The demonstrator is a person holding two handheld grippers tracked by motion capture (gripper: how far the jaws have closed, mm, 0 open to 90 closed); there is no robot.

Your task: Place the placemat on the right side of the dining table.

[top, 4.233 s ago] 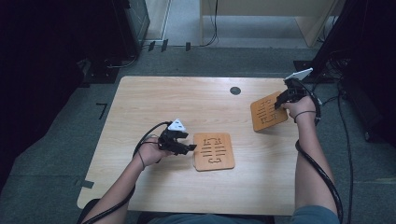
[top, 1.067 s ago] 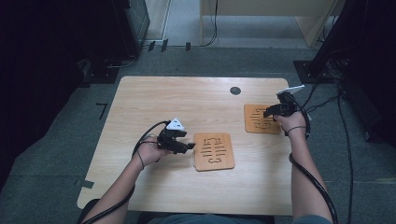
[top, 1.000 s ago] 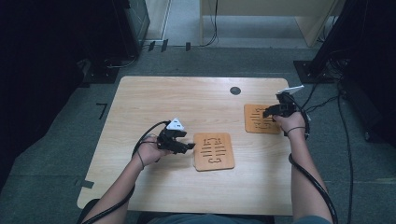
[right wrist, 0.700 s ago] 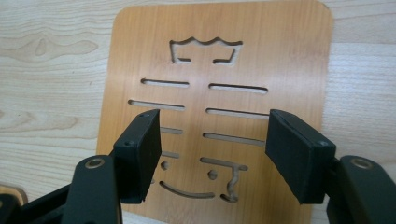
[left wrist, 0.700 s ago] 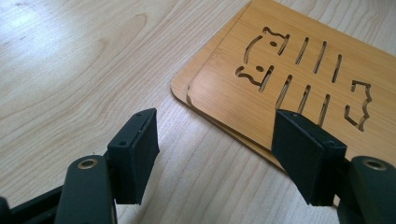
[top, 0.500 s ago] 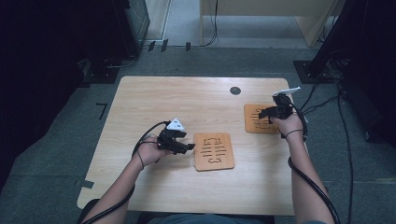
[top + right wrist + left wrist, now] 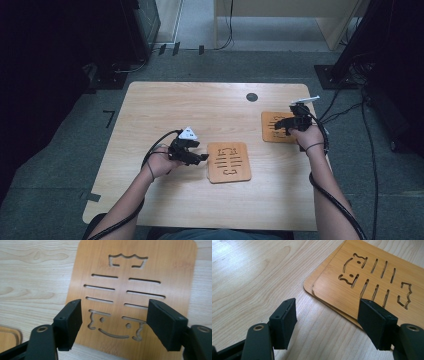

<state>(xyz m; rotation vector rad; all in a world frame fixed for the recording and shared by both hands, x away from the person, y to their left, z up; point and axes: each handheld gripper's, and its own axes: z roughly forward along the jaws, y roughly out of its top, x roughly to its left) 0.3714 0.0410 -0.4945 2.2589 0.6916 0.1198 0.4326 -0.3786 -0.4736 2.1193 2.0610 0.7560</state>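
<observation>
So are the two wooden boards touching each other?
Apart. The high view shows bare table between the middle board and the right board.

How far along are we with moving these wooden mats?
Done: one cutout mat lies flat near the table's right edge, and the right gripper is open above it. In hand: nothing; the left gripper is open beside the stacked mats, two layers visible. Left: probably separating that stack.

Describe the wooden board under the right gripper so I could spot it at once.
On the pale wooden table, look to its far right edge, near the small dark round hole. The single cut-out board lies there under the right gripper, unlike the two-board stack at the table's middle.
</observation>
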